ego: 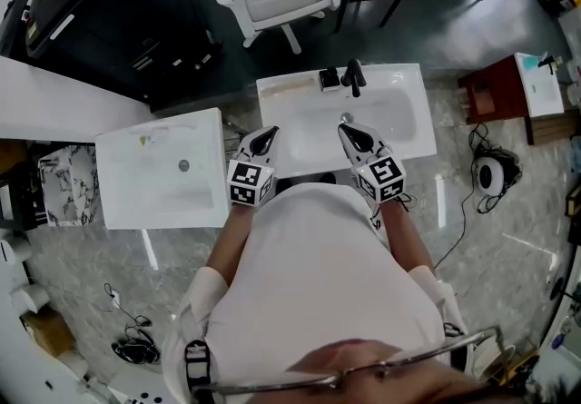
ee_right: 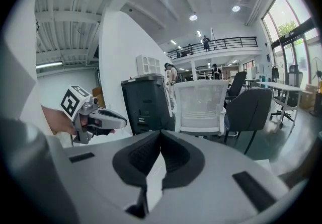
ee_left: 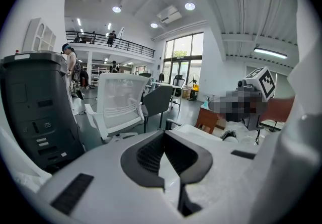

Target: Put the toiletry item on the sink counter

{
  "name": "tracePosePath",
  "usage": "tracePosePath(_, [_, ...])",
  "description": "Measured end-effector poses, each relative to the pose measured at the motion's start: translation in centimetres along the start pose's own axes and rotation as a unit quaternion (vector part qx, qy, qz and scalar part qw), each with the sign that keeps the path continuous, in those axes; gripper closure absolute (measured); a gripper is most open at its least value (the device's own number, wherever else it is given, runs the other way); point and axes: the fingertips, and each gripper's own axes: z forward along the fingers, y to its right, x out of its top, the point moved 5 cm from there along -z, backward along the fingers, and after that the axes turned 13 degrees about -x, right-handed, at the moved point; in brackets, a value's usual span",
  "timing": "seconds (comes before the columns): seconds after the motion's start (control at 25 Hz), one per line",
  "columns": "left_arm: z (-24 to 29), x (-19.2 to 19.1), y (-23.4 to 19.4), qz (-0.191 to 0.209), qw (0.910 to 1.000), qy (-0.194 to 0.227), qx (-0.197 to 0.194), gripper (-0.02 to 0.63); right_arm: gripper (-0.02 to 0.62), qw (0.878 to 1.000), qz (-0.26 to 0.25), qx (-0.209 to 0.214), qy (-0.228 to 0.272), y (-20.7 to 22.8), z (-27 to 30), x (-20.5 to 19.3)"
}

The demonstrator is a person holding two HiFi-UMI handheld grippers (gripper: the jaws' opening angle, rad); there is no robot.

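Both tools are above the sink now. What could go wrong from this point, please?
The left tool and right tool are both shut and empty, so no toiletry item is held; a grasp would first need open jaws.
The sink ledge behind the basin is narrow and already holds the black faucet and a small dark object; an item set there might knock them or slide in.

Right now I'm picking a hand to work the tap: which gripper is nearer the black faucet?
Right. The right gripper sits over the sink, almost straight in front of the black faucet; the left gripper is at the sink's left edge, off to the faucet's left.
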Motion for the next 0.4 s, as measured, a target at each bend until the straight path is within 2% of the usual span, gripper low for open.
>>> tracePosePath(0.4, [0.18,0.13,0.03,-0.003,1.0000,0.002,0.004,0.601,0.589,1.000,0.002,-0.003,-0.002,0.70,-0.32,-0.28])
